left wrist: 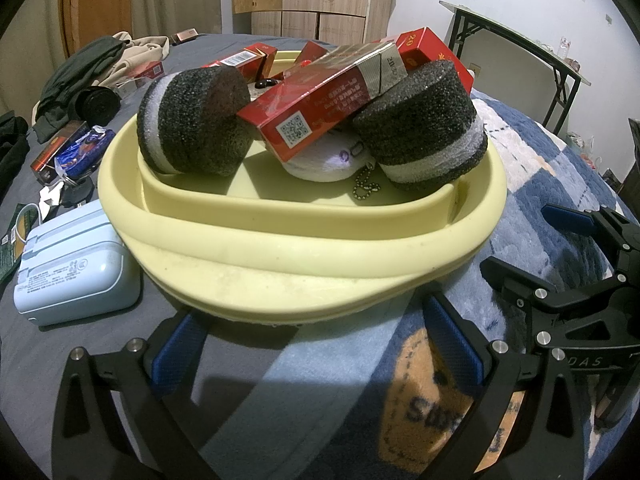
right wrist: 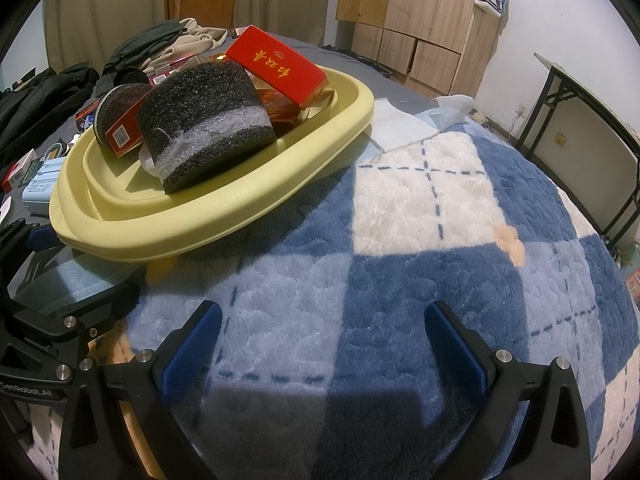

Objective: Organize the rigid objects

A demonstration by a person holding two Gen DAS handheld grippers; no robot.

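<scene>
With both grippers hovering low over the bed, nothing is held: left gripper point(left wrist: 316, 344) has its jaws spread wide just short of the near rim of the yellow tray point(left wrist: 280, 256), blue pads point(left wrist: 176, 348) clear of it; right gripper point(right wrist: 324, 344) is likewise wide open over the blue-and-white plaid blanket point(right wrist: 420, 220), to the right of the tray and apart from it. Tray sits partly on the blanket, partly on the grey sheet point(left wrist: 32, 344). Inside it: a black foam cylinder with a white band point(left wrist: 192, 120) on the left, tipped on its side; a second one point(left wrist: 424, 128) on the right; a red carton with a QR code point(left wrist: 316, 104) resting tilted across both; more red boxes point(right wrist: 276, 64) stacked at the far side. A white object with a ball chain point(left wrist: 332, 160) lies under the carton, identity unclear. Left of the tray, on the sheet: a pale blue case point(left wrist: 72, 268), just beside the rim, plus small red packs point(left wrist: 56, 148) and dark clothing point(left wrist: 84, 68) farther off.
</scene>
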